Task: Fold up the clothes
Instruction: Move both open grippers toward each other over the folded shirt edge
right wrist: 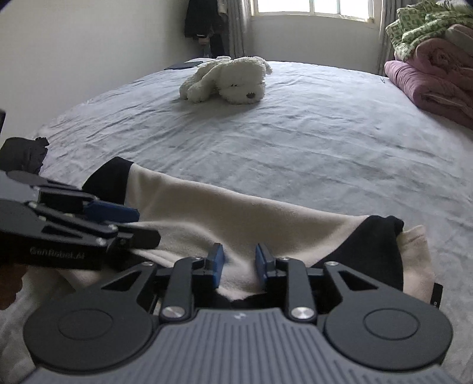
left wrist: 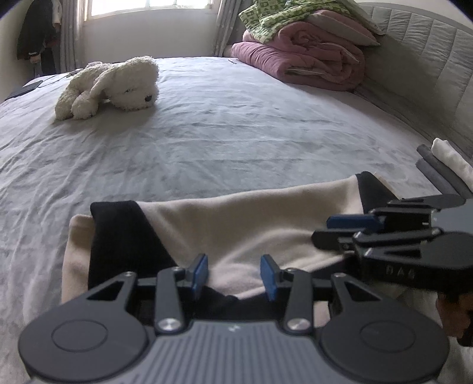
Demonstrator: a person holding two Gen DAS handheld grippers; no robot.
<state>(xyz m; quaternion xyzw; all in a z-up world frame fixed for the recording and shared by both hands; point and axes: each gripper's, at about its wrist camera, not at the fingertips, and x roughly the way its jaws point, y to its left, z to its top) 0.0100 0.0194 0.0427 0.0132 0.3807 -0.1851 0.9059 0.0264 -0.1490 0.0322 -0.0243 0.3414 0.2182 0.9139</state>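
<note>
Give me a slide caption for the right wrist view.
Right gripper open over cream-and-black garment on grey bedsheet; white plush dog beyond.

A grey-sheeted bed (left wrist: 236, 124) is lit by a window (right wrist: 313, 9) (curtained), backed by a padded headboard (left wrist: 419, 76)

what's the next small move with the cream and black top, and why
Probably close both grippers on the near edge of the cream fleece top with black sleeves: the left gripper and right gripper stand open over it, pads not pressing.
</note>
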